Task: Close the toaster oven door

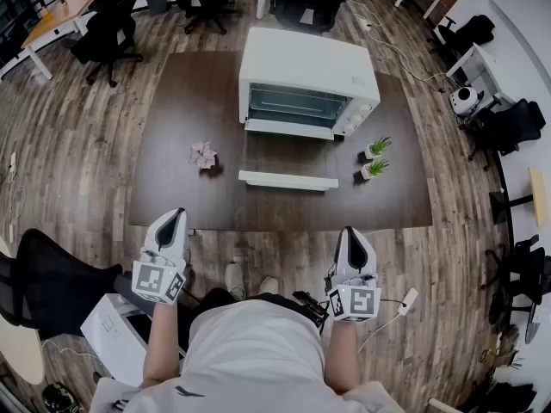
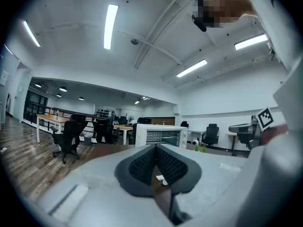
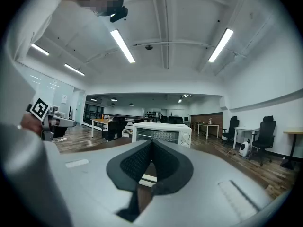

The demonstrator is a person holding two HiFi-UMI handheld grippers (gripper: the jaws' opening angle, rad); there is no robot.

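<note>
Toaster oven [image 1: 308,76] stands at the far middle of the dark table [image 1: 172,188], its long axis running left to right and its opening facing the person. Its door [image 1: 288,180] lies dropped flat toward the near edge. Left tool [image 1: 175,217] and right tool [image 1: 349,233] are held short of the table, both closed with nothing between the jaws.

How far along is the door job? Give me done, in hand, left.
Done: nothing; the door of the oven lies folded down, open over the table.
In hand: nothing; the left gripper and right gripper are shut and empty, near the person's body, short of the table.
Left: reach in, lift the door by its front edge and swing it up shut.
</note>
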